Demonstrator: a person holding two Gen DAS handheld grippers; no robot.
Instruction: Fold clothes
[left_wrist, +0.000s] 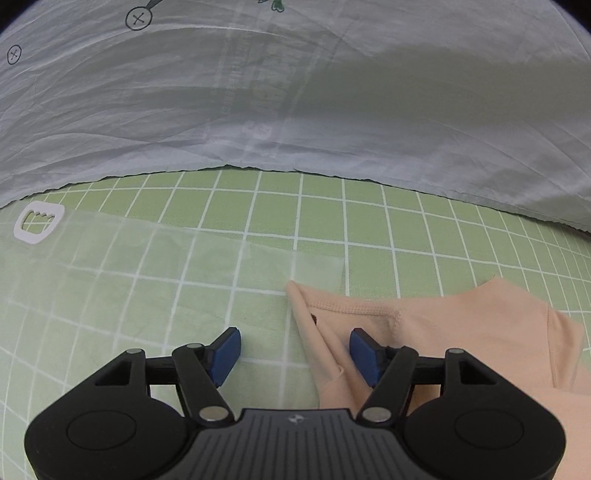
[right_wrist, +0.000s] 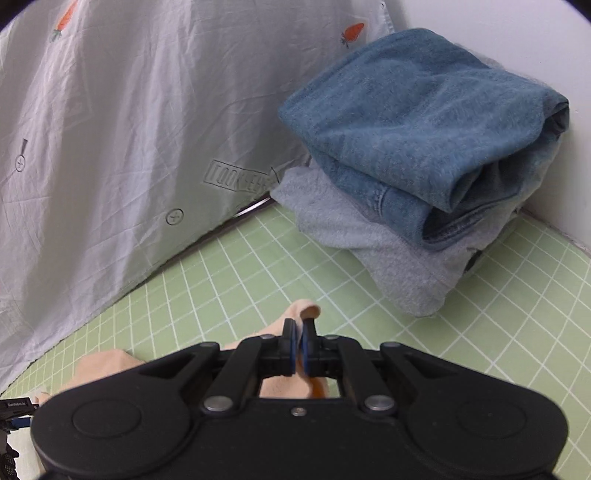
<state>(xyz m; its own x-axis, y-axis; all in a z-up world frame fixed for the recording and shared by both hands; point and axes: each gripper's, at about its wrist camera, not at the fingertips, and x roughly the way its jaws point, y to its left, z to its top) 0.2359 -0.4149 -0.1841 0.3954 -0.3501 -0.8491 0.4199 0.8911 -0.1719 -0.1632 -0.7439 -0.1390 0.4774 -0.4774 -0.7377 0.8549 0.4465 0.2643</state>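
The peach garment (left_wrist: 461, 339) lies on the green grid mat (left_wrist: 221, 280), partly flat and partly bunched, near the low edge of both wrist views. The right gripper (right_wrist: 298, 347) has its blue pads pressed together on a small tip of this peach garment (right_wrist: 304, 312), which sticks out just beyond the fingers. The left gripper (left_wrist: 295, 354) is spread wide; its right pad sits over a crease at the edge of the cloth, and its left pad is above bare mat, so it holds nothing. In the far corner a blue denim piece (right_wrist: 424, 122) rests folded on a grey fleece piece (right_wrist: 369, 251), and a pale printed sheet (right_wrist: 129, 129) hangs along the back. I judge that the step in hand is the folding of the peach garment, with one corner pinched and the other side not gripped. The next move probably needs the left gripper to close on the near edge, so both corners can travel together; the thin cloth may slip or drag, so the pinch must catch only the wanted layer
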